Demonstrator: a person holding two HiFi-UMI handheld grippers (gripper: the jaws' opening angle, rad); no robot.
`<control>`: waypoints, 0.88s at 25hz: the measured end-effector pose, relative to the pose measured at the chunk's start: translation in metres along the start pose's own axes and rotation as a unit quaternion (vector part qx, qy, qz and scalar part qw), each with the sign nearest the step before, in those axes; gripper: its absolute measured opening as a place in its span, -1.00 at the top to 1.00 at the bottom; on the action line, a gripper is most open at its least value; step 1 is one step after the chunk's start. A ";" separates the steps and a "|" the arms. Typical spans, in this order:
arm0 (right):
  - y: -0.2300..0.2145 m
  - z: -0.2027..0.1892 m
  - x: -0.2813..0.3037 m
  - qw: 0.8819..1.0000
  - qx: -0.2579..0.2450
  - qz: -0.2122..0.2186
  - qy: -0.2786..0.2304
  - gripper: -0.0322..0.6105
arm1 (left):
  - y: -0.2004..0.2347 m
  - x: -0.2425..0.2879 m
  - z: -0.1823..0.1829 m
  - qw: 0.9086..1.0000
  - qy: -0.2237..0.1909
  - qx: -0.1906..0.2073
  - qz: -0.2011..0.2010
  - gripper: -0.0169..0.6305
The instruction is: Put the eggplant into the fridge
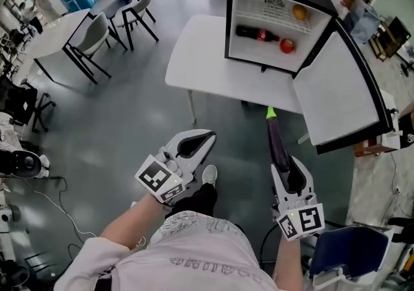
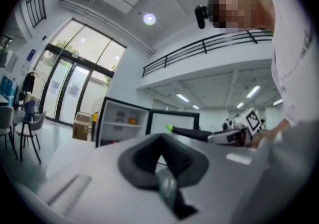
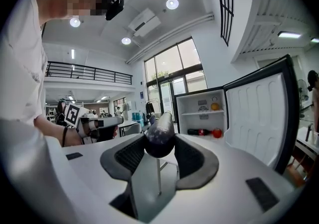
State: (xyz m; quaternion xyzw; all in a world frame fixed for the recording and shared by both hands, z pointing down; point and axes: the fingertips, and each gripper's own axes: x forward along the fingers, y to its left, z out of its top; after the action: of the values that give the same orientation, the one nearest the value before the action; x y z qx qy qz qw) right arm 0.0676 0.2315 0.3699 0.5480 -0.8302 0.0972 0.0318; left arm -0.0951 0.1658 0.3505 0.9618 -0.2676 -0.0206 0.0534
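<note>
The eggplant (image 1: 277, 138) is clamped at its thick end by the right gripper (image 1: 288, 173), short of the table's (image 1: 200, 50) near edge, with its stem pointed at the open fridge (image 1: 259, 8). The left gripper (image 1: 193, 145) is closed on nothing. The eggplant is judged light, firm and glossy; slipping is likely, so a mid-body hold would be steadier.

Bright, even light from ceiling spots and tall windows; fisheye-warped edges; near foreground blurred.

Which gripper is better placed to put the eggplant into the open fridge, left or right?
Right. The right gripper holds the eggplant, whose green tip points toward the open fridge. The left gripper is empty, jaws together.
</note>
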 end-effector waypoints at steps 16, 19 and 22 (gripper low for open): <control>-0.042 0.044 0.152 1.000 0.005 -0.023 0.001 0.32 | 0.140 0.078 0.028 0.999 0.008 -0.005 -0.037 0.93; -0.050 0.049 0.165 1.000 0.005 -0.030 0.002 0.32 | 0.150 0.088 0.031 0.999 0.007 -0.006 -0.045 0.93; -0.060 0.054 0.176 0.999 0.004 -0.032 0.000 0.32 | 0.157 0.099 0.032 0.999 0.006 -0.007 -0.050 0.93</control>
State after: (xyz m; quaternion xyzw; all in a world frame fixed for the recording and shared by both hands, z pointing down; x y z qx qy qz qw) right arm 0.0550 0.0388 0.3531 0.5749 -0.8115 0.0995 0.0322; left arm -0.0930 -0.0225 0.3351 0.9737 -0.2189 -0.0188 0.0606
